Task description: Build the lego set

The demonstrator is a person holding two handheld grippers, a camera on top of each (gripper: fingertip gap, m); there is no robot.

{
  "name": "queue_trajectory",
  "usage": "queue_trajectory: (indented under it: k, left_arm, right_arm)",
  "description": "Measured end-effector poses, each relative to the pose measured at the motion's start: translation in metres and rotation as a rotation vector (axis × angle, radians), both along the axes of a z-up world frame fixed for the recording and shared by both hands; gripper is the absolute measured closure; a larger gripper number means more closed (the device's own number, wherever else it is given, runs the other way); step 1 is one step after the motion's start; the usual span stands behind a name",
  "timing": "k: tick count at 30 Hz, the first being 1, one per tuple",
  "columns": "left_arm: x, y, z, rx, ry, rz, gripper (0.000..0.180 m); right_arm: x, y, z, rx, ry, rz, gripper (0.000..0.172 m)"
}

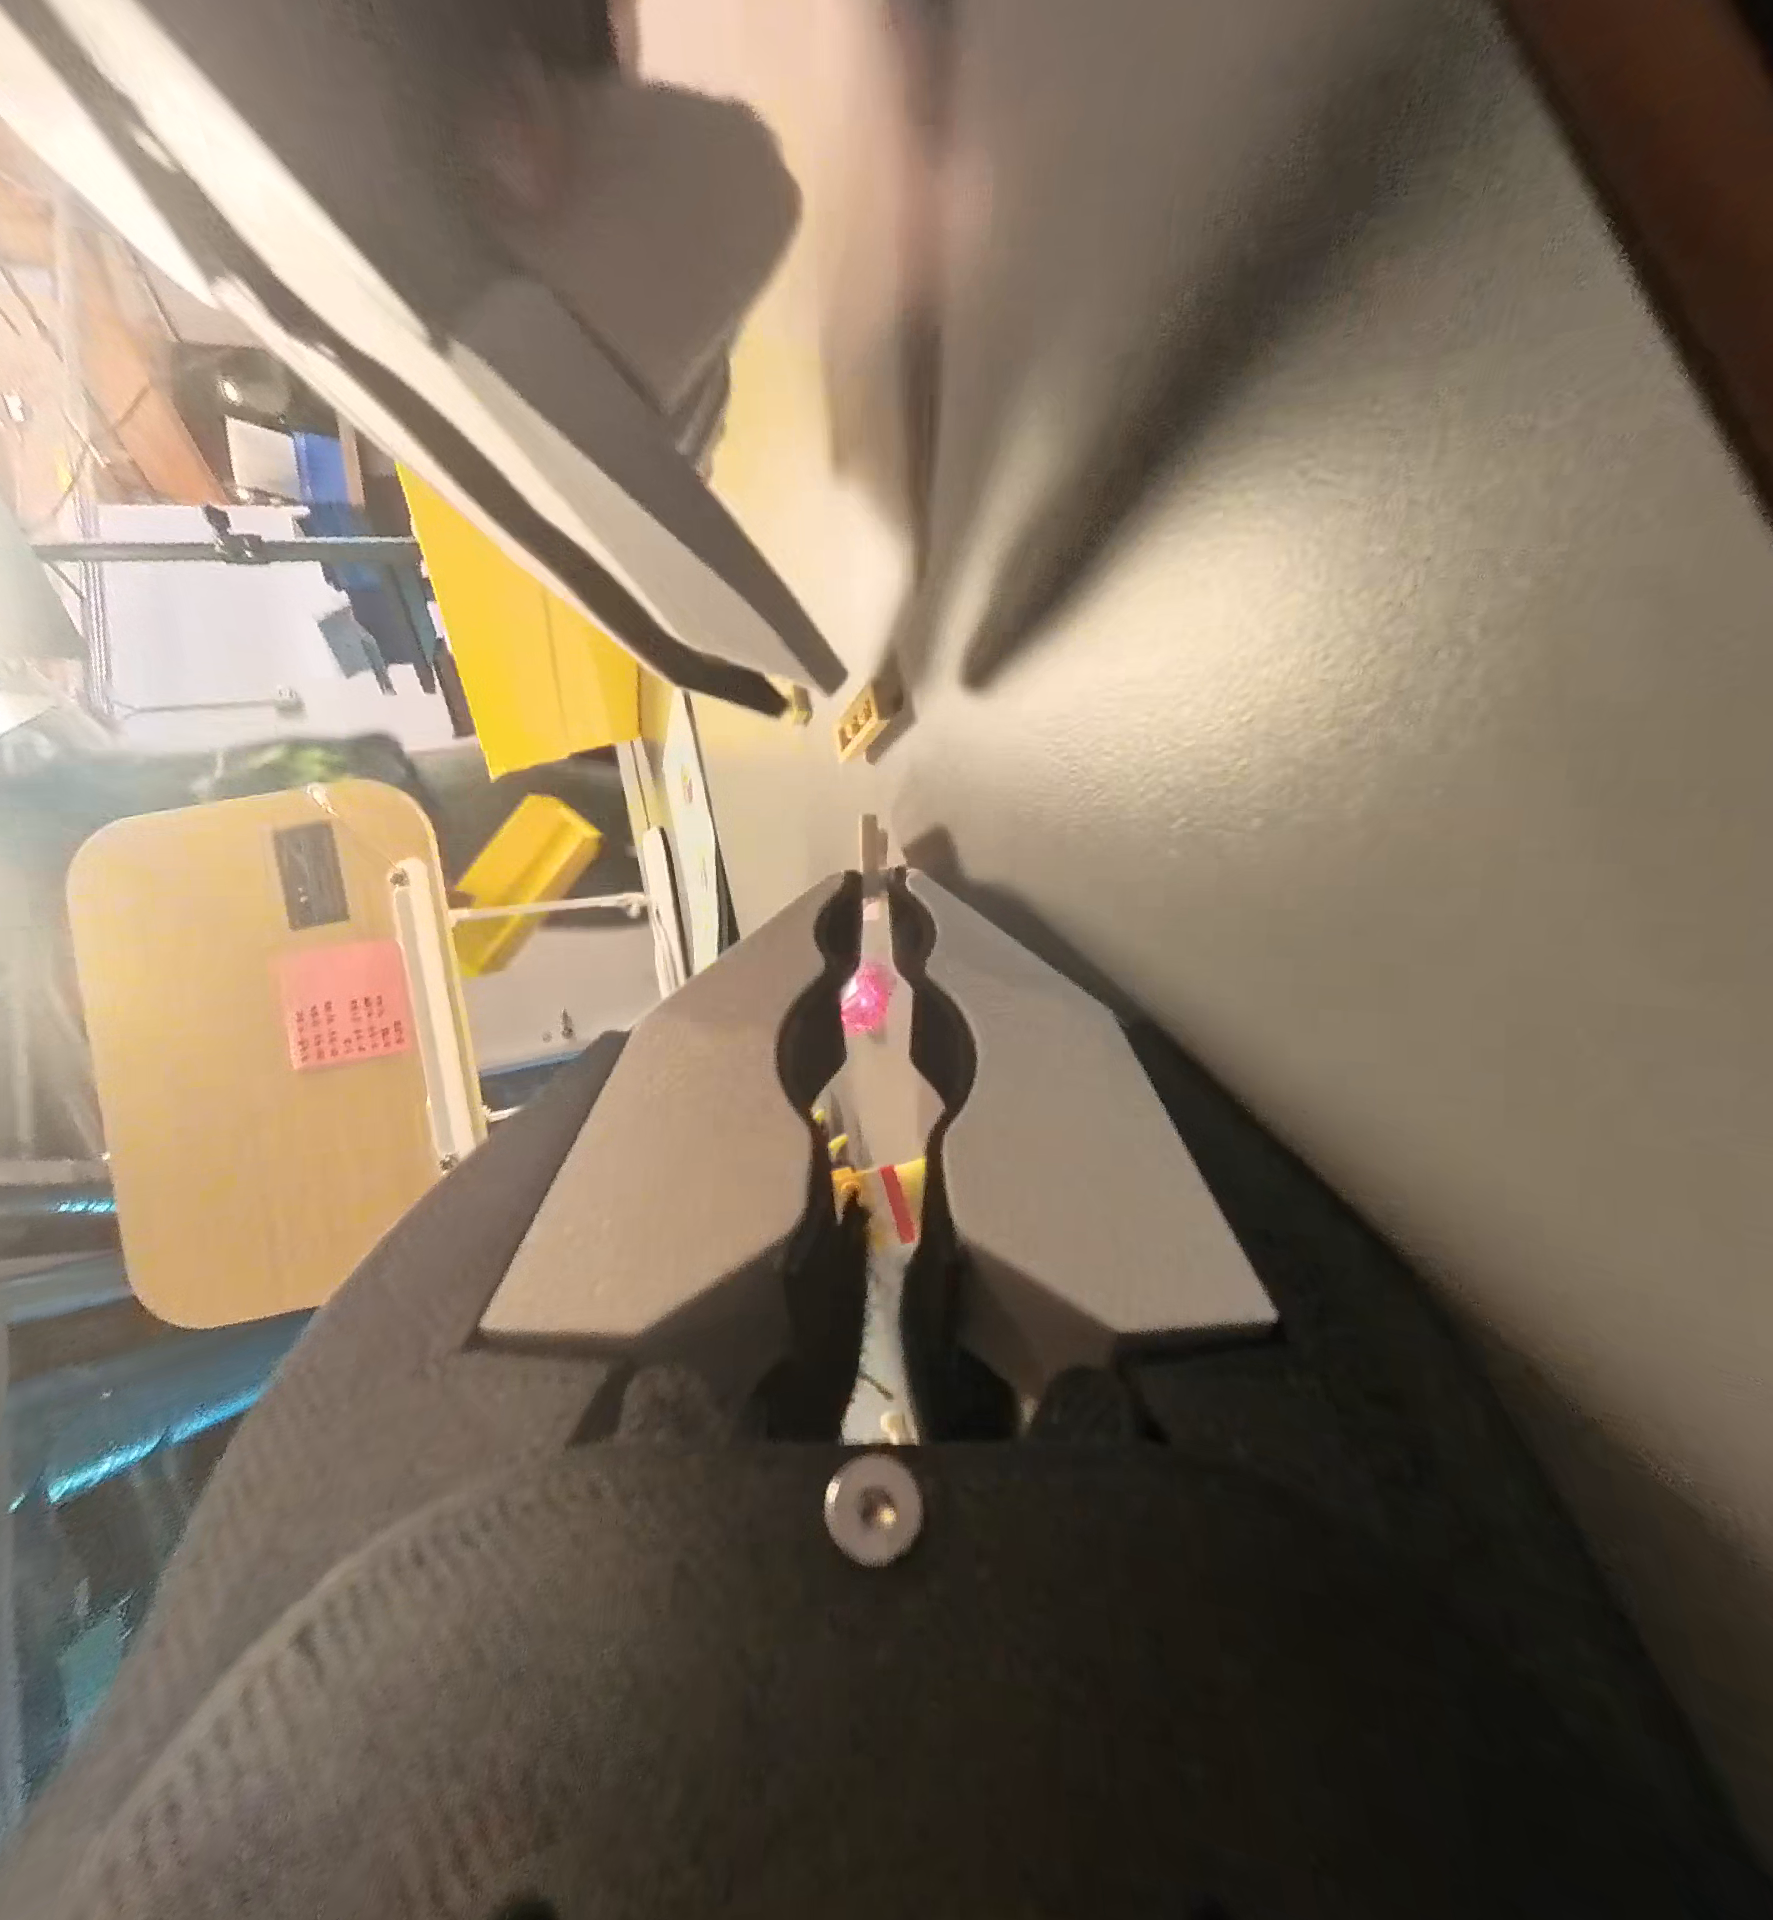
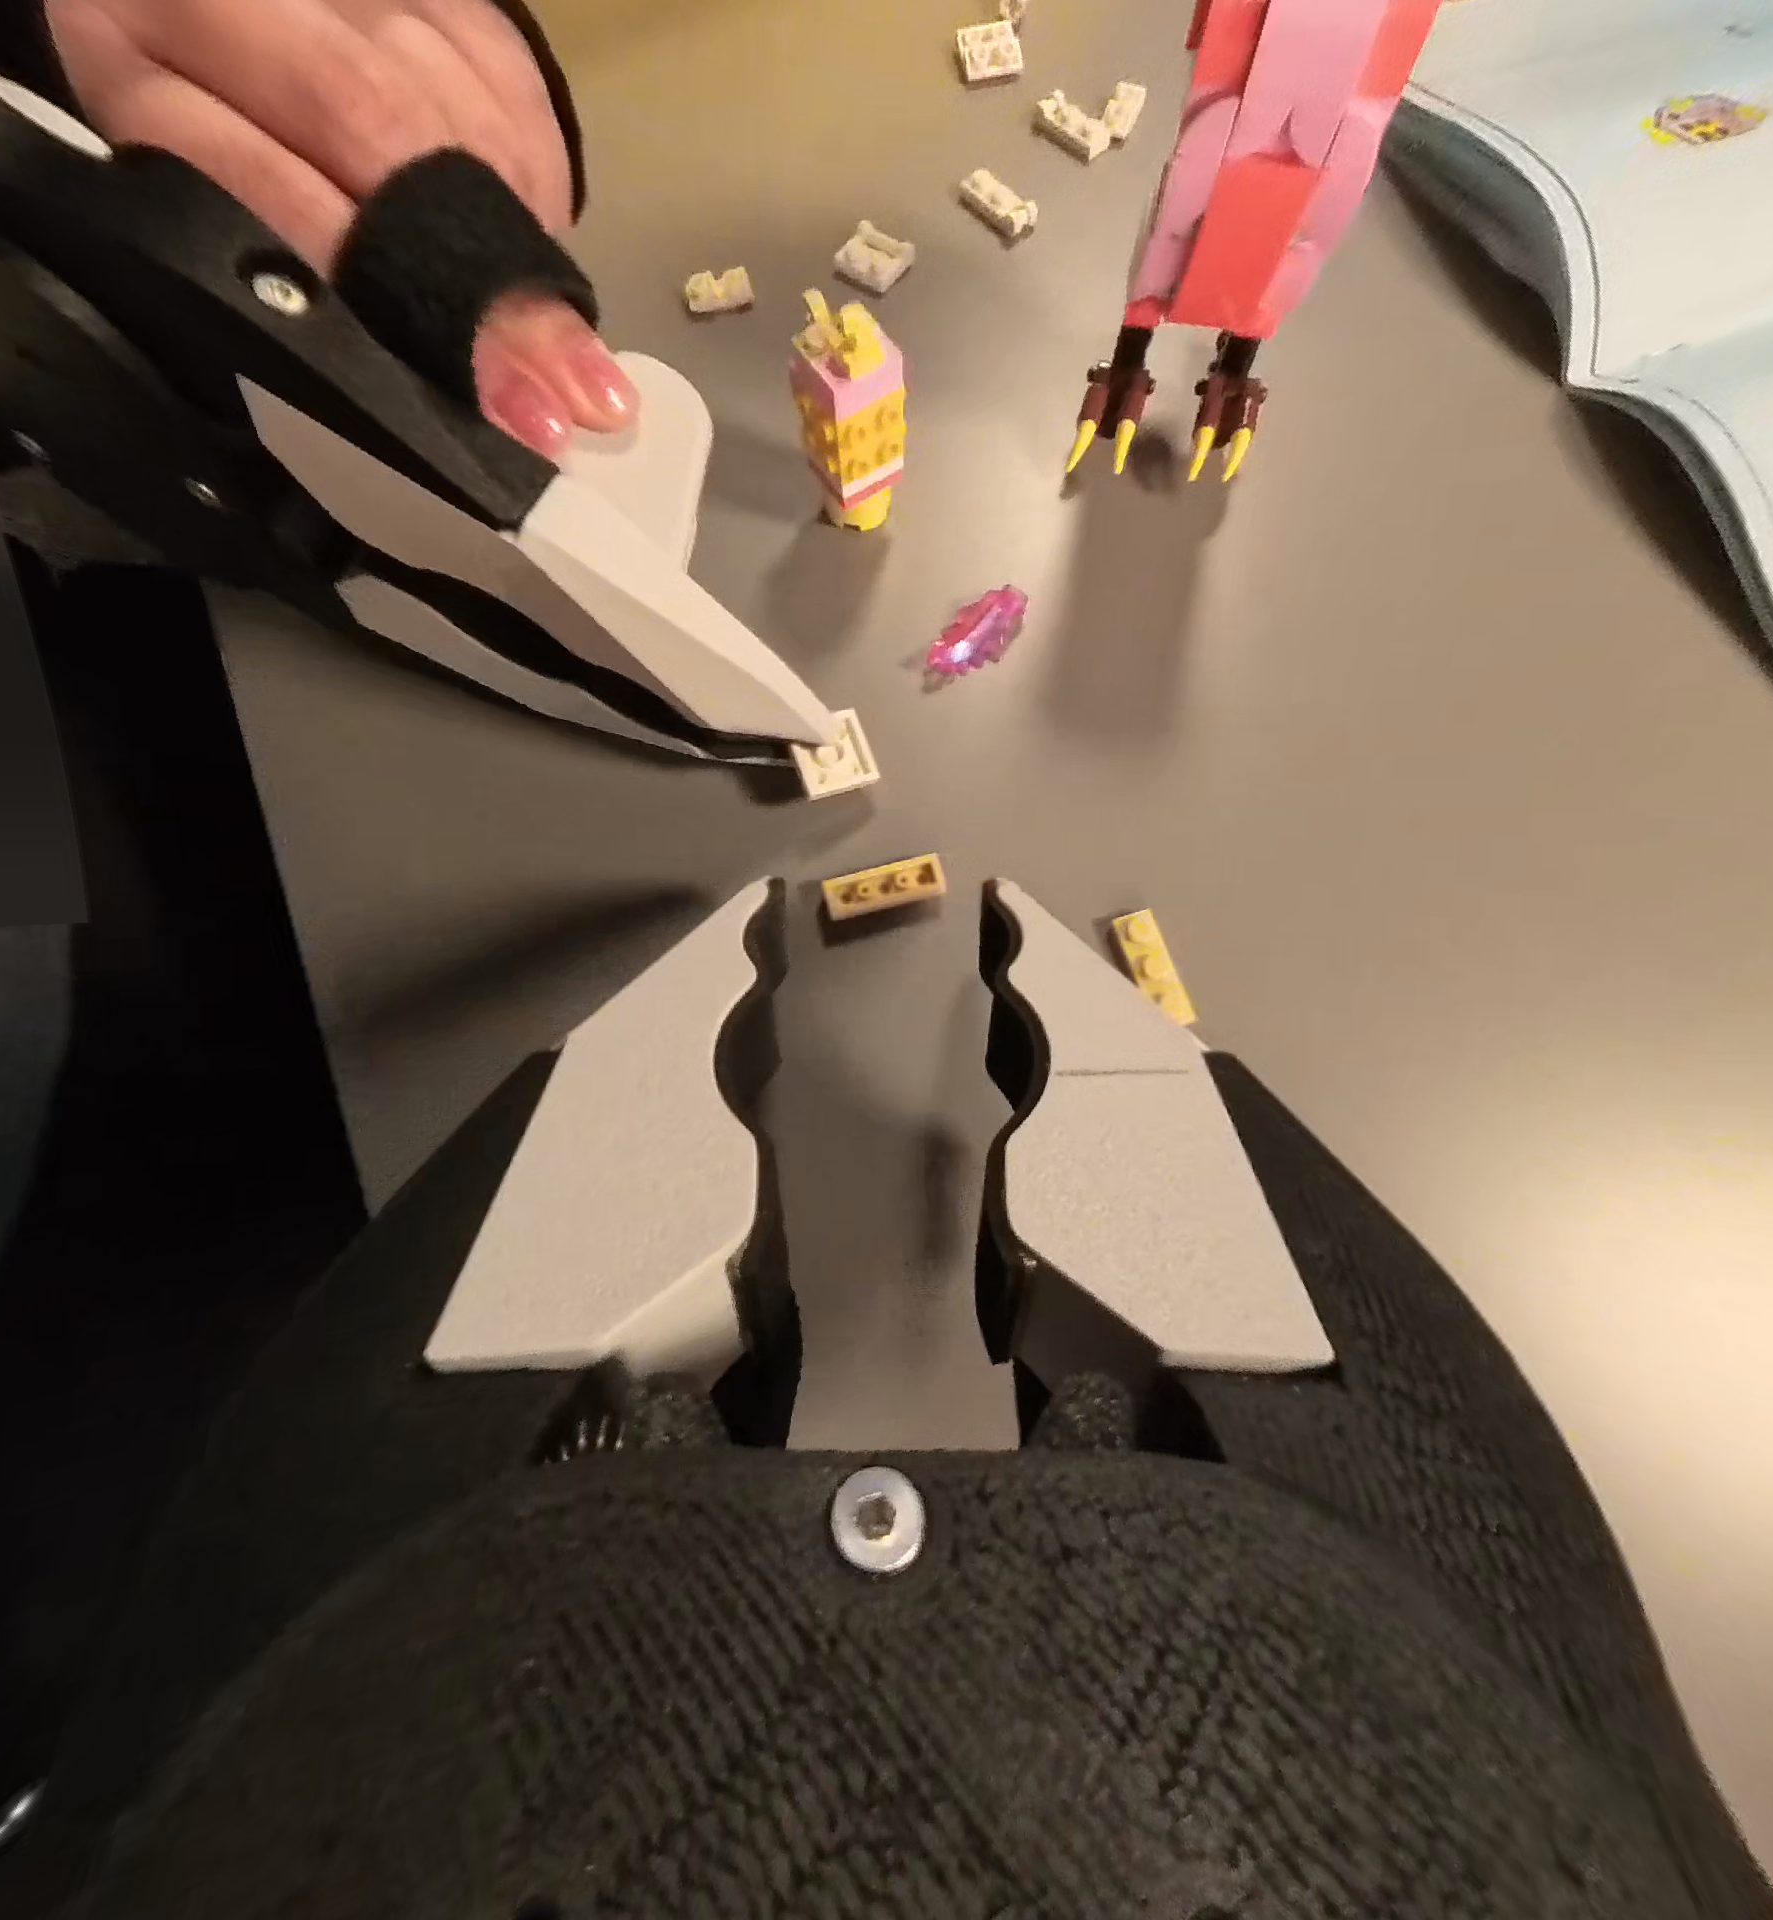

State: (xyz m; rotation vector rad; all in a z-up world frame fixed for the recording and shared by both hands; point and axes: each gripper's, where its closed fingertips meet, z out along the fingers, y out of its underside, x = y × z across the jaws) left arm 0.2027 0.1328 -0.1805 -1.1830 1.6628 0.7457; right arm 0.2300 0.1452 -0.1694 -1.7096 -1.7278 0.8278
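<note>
My left gripper (image 1: 871, 878) is turned on its side and shut on a small white plate (image 1: 869, 847), seen edge-on at its fingertips. The right wrist view shows the same left gripper (image 2: 804, 750) pinching that white plate (image 2: 840, 767) just above the grey table (image 2: 1381, 831). My right gripper (image 2: 882, 899) is open and low over the table. A yellow brick (image 2: 882, 885) lies studs-down between its fingertips, and neither pad touches it. That brick also shows in the left wrist view (image 1: 869, 719). A second yellow plate (image 2: 1157, 966) lies just outside the right finger.
A pink crystal piece (image 2: 975, 632) lies ahead. A small yellow and pink build (image 2: 851, 416) and a red and pink figure with clawed feet (image 2: 1246, 239) stand farther back. Several loose white pieces (image 2: 874, 255) lie behind them. An open booklet (image 2: 1640, 260) lies at the right. The left tips stand about 4 centimetres off the pink crystal piece (image 2: 975, 632).
</note>
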Motion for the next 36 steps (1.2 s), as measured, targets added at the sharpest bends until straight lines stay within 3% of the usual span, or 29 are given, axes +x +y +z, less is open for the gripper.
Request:
queue_trajectory:
  k: [10,14,19,23,36]
  left_arm:
    - [0.002,-0.002,0.000,-0.009,-0.030,-0.054,0.177]
    - [0.000,-0.002,0.000,-0.011,-0.035,-0.058,0.177]
    - [0.000,-0.002,0.000,-0.013,-0.042,-0.071,0.177]
    - [0.001,-0.003,0.001,-0.005,-0.048,-0.092,0.177]
    - [0.004,-0.006,0.008,0.082,-0.034,-0.146,0.177]
  right_arm:
    - [-0.008,-0.008,-0.011,0.058,0.034,0.177,0.136]
    - [-0.008,-0.004,-0.011,0.053,0.031,0.176,0.148]
    - [-0.009,-0.003,-0.011,0.031,0.032,0.166,0.149]
    - [-0.020,-0.011,0.009,-0.079,0.160,0.153,0.149]
    - [-0.027,-0.020,0.008,-0.116,0.149,0.187,0.149]
